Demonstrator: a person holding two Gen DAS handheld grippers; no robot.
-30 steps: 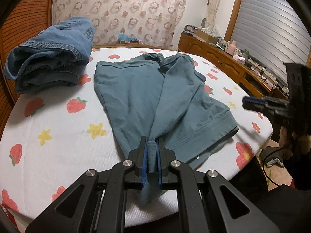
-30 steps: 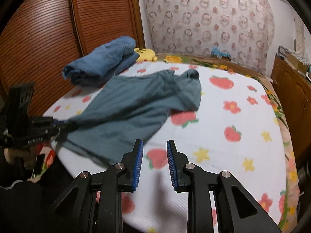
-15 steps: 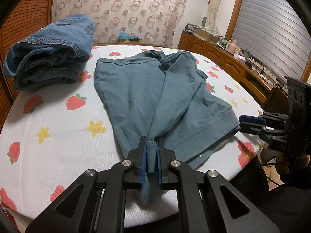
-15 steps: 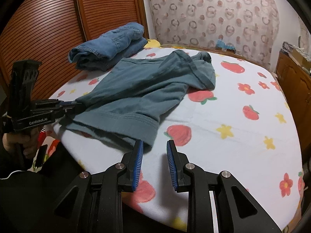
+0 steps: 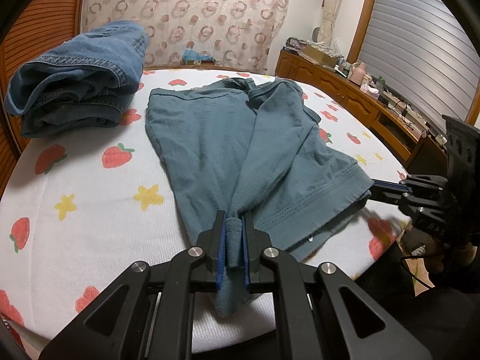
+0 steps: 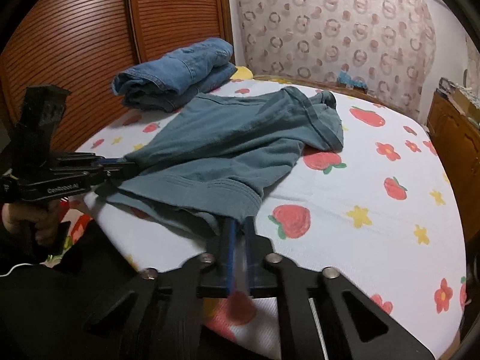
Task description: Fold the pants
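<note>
Teal pants [image 5: 210,138] lie spread on the bed, waistband at the far end, one leg folded over the other; they also show in the right wrist view [image 6: 228,138]. My left gripper [image 5: 233,225] is shut on a bunched hem of the pants at the near bed edge. My right gripper [image 6: 238,225] has its blue pads at the other hem corner [image 6: 243,207], jaws narrowed with a small gap; the view is blurred, so the grip is unclear. It also shows in the left wrist view [image 5: 387,187], tips at the hem.
A folded stack of blue jeans [image 5: 81,75] sits at the far left of the bed, near the wooden slatted wall [image 6: 75,39]. The bed sheet [image 5: 90,180] has strawberry and star prints. A wooden cabinet [image 5: 345,90] with clutter stands along the right.
My right gripper moved in from off the bed to the pants' hem corner and its jaws narrowed. My left gripper kept its hold on the hem and barely moved.
</note>
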